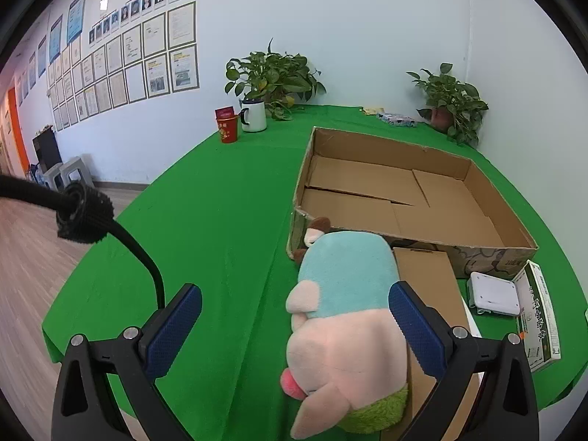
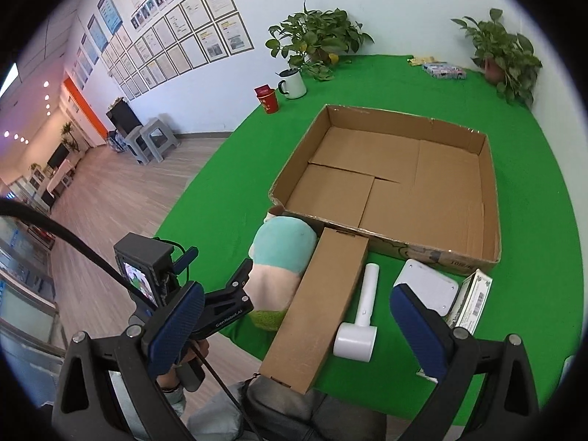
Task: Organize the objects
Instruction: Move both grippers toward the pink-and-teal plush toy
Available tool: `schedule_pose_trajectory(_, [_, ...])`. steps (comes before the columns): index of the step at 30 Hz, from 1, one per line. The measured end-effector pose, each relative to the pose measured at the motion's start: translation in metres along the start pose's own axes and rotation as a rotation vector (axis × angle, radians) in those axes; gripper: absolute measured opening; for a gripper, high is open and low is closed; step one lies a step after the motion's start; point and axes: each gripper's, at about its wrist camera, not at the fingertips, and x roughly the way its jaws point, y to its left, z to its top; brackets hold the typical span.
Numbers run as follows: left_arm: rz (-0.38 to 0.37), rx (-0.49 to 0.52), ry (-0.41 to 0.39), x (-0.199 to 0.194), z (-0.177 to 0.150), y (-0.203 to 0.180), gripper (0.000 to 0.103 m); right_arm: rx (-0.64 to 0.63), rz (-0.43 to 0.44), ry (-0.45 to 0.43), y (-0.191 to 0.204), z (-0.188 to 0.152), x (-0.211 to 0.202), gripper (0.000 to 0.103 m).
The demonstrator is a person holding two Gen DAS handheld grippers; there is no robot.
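White wall (image 1: 330,36) hung with rows of framed documents (image 1: 161,55) and portrait photos, pale wood-plank floor (image 2: 121,202), two grey plastic stools (image 2: 150,139) by the wall, orange pillar (image 2: 79,110), round ceiling lights (image 2: 46,95), two leafy potted plants (image 1: 272,73)

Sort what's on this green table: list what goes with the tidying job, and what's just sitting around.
For the job: plush toy, long brown box, white handheld device, white square gadget, small printed carton, open cardboard tray.

Just lying about: two potted plants, white mug, red cup.
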Motion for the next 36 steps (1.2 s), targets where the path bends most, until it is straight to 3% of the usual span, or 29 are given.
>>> schedule_pose_trajectory(7, [-0.076, 0.053, -0.006, -0.010, -0.001, -0.013, 0.103, -0.028, 0.000, -0.050, -0.019, -0.022, 0.030, 0.101])
schedule_pose_trajectory(11, [-0.079, 0.056, -0.028, -0.013, 0.002, -0.009, 0.103, 0.036, -0.035, -0.068, -0.047, -0.043, 0.056, 0.101])
schedule_pose_trajectory(13, [-0.097, 0.024, -0.035, -0.014, 0.002, -0.002, 0.103, 0.028, -0.092, -0.132, -0.063, -0.055, 0.066, 0.101])
schedule_pose_trajectory(16, [-0.143, -0.009, -0.002, -0.009, -0.003, 0.007, 0.103, 0.075, -0.281, -0.158, -0.084, -0.070, 0.092, 0.101])
schedule_pose_trajectory(17, [-0.147, -0.006, 0.009, -0.007, -0.004, 0.008, 0.103, 0.076, -0.294, -0.165, -0.086, -0.074, 0.096, 0.101])
schedule_pose_trajectory(20, [-0.154, 0.000, 0.038, -0.001, -0.009, 0.008, 0.103, 0.067, -0.266, -0.208, -0.089, -0.085, 0.100, 0.101])
schedule_pose_trajectory(23, [-0.213, -0.026, 0.071, 0.003, -0.012, 0.005, 0.102, 0.045, -0.300, -0.269, -0.084, -0.090, 0.094, 0.101])
schedule_pose_trajectory(29, [-0.269, 0.003, 0.020, -0.007, -0.011, -0.014, 0.103, -0.070, -0.334, -0.362, -0.059, -0.100, 0.090, 0.101])
schedule_pose_trajectory(32, [-0.274, 0.014, 0.028, -0.004, -0.012, -0.021, 0.103, -0.068, -0.357, -0.366, -0.056, -0.106, 0.093, 0.101])
schedule_pose_trajectory(36, [-0.279, 0.006, 0.039, 0.000, -0.017, -0.021, 0.103, -0.002, -0.324, -0.317, -0.065, -0.107, 0.101, 0.101])
